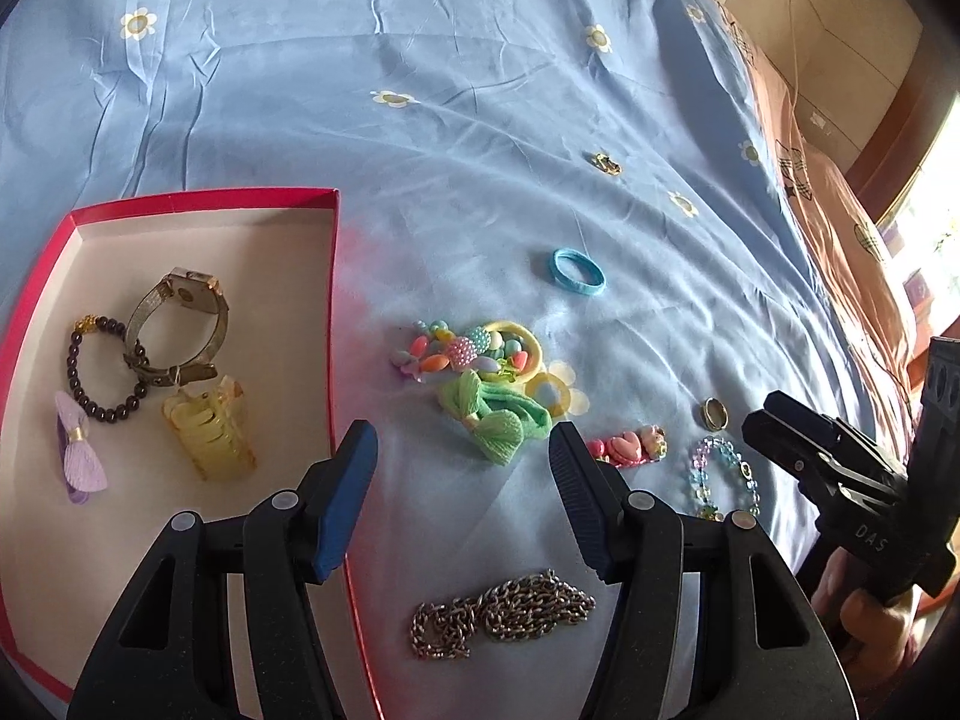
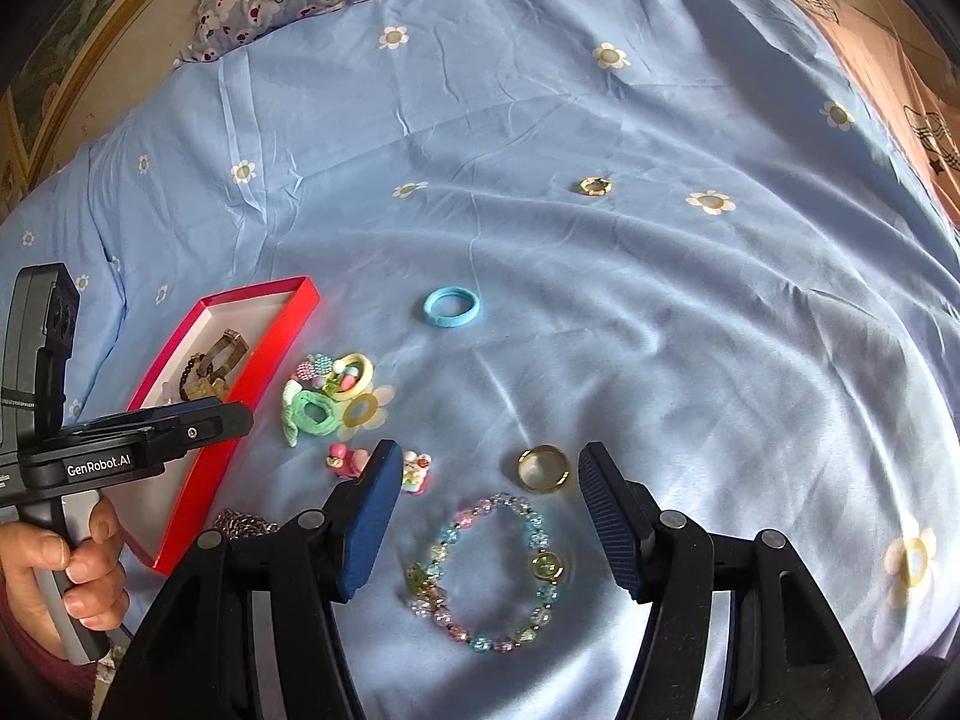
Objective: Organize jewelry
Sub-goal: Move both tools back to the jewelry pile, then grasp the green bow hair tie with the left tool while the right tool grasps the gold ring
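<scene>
Leftmost, shallow red-rimmed cardboard tray (image 1: 180, 199) on blue flowered bedsheet (image 1: 420, 60), already holding gold-cased wristwatch (image 1: 180, 312), dark beaded bracelet (image 1: 102, 372), lilac ribbon bow (image 1: 78, 450), yellow plastic claw clip (image 1: 210, 438). Centre: left gripper (image 1: 462, 498), jaws parted, empty, above silver metal chain (image 1: 504, 612); judged sorting under way, next calling for descent and closing on chain. Rightward: right gripper (image 2: 486, 516), jaws parted, empty, over pastel crystal-bead bracelet (image 2: 492, 570), beside gold ring (image 2: 543, 468).
</scene>
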Tool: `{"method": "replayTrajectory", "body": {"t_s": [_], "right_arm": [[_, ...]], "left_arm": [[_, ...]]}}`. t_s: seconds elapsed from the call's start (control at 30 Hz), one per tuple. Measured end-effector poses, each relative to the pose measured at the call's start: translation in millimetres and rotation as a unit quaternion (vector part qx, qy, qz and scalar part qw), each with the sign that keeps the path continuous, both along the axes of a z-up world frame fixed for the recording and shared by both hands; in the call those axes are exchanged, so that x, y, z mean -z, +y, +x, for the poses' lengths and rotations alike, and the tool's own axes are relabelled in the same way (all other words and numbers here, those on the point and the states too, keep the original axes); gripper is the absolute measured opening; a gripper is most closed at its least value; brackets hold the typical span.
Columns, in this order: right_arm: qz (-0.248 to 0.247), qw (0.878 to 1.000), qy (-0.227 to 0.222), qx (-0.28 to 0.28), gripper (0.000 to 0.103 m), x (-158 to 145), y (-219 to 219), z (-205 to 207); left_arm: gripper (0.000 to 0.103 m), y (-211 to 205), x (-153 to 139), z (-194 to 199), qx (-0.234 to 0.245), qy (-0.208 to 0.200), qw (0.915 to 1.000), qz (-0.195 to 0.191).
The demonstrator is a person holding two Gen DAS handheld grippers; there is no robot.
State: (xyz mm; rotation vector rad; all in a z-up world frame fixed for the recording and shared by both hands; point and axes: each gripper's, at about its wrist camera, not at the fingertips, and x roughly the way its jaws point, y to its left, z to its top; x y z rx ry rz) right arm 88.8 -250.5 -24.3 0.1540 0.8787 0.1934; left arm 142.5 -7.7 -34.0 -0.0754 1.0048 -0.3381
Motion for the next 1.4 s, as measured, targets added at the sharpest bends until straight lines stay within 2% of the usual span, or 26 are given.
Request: {"method": "replayTrajectory", "body": {"t_s": [0.2,0.3,0.4,0.47,0.6,0.63,0.97,1.4], "right_arm": [[-0.009,1.0,0.01,0.009,0.062,6,-11,7],[-0.019,1.0,0.015,0.003,0.058,10,-9,11],[-0.027,0.999,0.028,-0.006,0.048,18,-5,15],[-0.035,0.999,0.036,-0.011,0.04,25,-1,17],[-0.056,0.998,0.04,-0.011,0.029,34,2,19],[-0.06,0.997,0.038,-0.008,0.023,34,2,19],[-0.028,1.0,0.009,-0.01,0.023,12,0,8],[0.001,0.998,-0.004,-0.063,0.023,-6,45,0]], "left_arm": [[0.056,-13,12,15,0.01,0.007,0.9998,0.018],[0.044,-17,20,20,0.014,0.017,0.9995,0.023],[0.029,-21,28,22,0.023,0.025,0.999,0.028],[0.027,-22,30,22,0.026,0.023,0.9989,0.031],[0.012,-23,28,19,0.035,0.021,0.9988,0.026],[0.012,-22,28,18,0.036,0.02,0.9989,0.024],[0.012,-6,9,-6,0.03,0.005,0.9995,-0.005],[0.012,41,-18,-33,-0.018,-0.021,0.9992,-0.03]]}}
